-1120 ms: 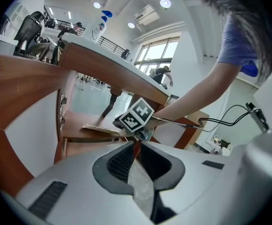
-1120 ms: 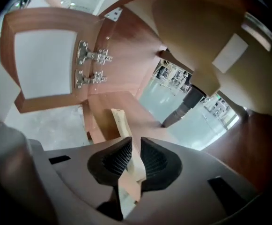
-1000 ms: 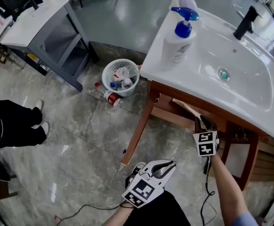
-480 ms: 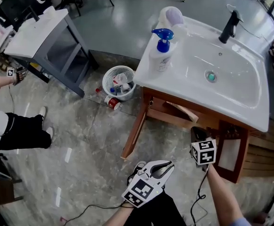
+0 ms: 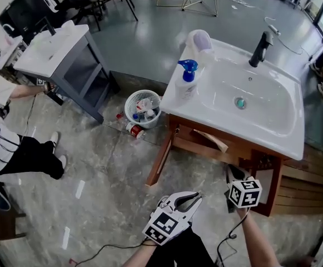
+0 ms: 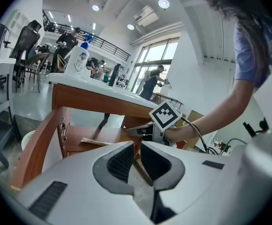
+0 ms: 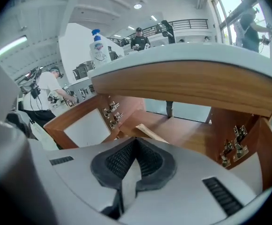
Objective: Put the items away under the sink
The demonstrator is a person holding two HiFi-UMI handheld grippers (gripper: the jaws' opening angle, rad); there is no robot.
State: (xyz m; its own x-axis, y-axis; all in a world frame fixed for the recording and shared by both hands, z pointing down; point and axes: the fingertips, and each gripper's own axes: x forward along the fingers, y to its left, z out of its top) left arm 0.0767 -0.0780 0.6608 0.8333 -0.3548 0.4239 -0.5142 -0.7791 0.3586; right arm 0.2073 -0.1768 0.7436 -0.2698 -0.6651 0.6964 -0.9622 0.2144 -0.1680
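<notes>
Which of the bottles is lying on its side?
The red-labelled bottle on the floor, right beside the white basket. The blue-pump bottle stands upright on the sink counter, and the other bottles sit inside the basket.

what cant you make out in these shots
- Basket contents: head view, too small to name.
- Bottle label: too small to read in every view.
- Shelf: head view, mostly covered by the sink; right gripper view, near part behind the gripper's own body.
- Person: head view, cut off by the left edge.
</notes>
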